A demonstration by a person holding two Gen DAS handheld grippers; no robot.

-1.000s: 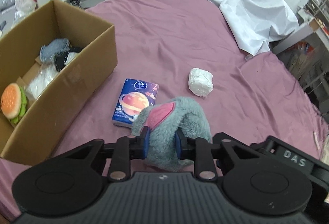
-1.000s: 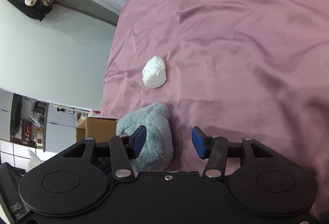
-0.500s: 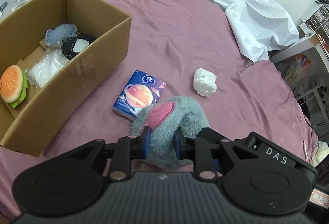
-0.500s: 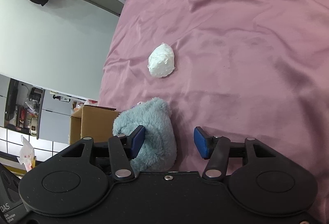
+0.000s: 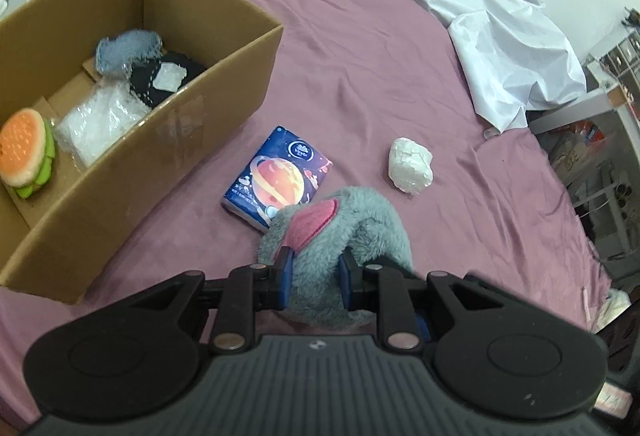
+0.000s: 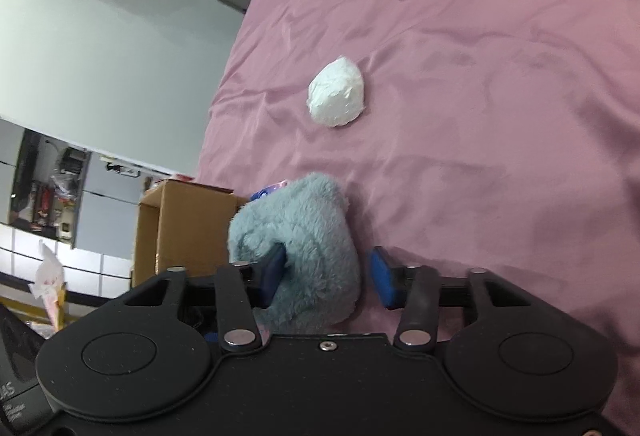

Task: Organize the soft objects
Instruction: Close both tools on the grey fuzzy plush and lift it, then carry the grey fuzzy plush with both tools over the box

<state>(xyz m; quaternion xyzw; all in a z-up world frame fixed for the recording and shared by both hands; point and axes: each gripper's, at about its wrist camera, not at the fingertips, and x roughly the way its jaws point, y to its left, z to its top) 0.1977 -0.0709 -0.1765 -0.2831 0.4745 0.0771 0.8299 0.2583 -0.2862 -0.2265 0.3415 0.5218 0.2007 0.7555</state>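
My left gripper (image 5: 314,272) is shut on a grey-blue plush toy (image 5: 352,224) with a pink ear, held just above the purple bedsheet. The same plush (image 6: 304,236) shows in the right wrist view between the open jaws of my right gripper (image 6: 326,278); the left pad touches it and the right pad stands clear. An open cardboard box (image 5: 224,75) at the left holds a burger plush (image 5: 24,151), a clear plastic bag, a black item and a blue-grey cloth. A blue tissue pack (image 5: 278,175) and a white wad (image 5: 410,165) lie on the sheet.
A white sheet (image 5: 492,15) is heaped at the bed's far right corner. The bed edge drops off on the right beside shelving (image 5: 612,139). In the right wrist view the box (image 6: 180,228) stands at the left near a grey wall.
The left gripper has risen and shifted with the plush, so the box and its contents appear closer and fuller. The right gripper stays open beside the plush.
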